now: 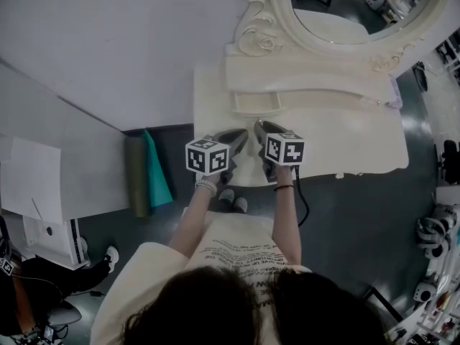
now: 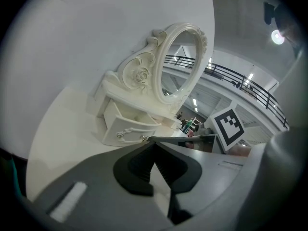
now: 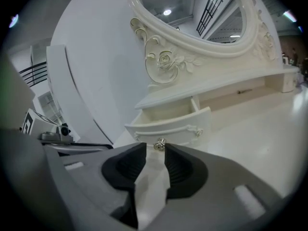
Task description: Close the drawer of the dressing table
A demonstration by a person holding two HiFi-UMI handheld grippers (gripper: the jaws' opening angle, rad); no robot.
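Lining up on the drawer — pulled out under the mirror, on the white counter. Right tongs: apart, knob at their tips, unclamped; placed, I judge, to push. Left tongs: tips together, empty — spare.

Seen from above, the table lies bare and wide toward 3 o'clock of the right gripper, so there is free passage on that side. At 12 o'clock the open drawer juts out. Its knob sits right at the mouth of that gripper's parted jaws, in the way straight ahead. Behind the drawer, the shelf and carved mirror frame close off the back. At 9 o'clock the left gripper crowds close beside. Past it come a narrow strip of table and the white wall.
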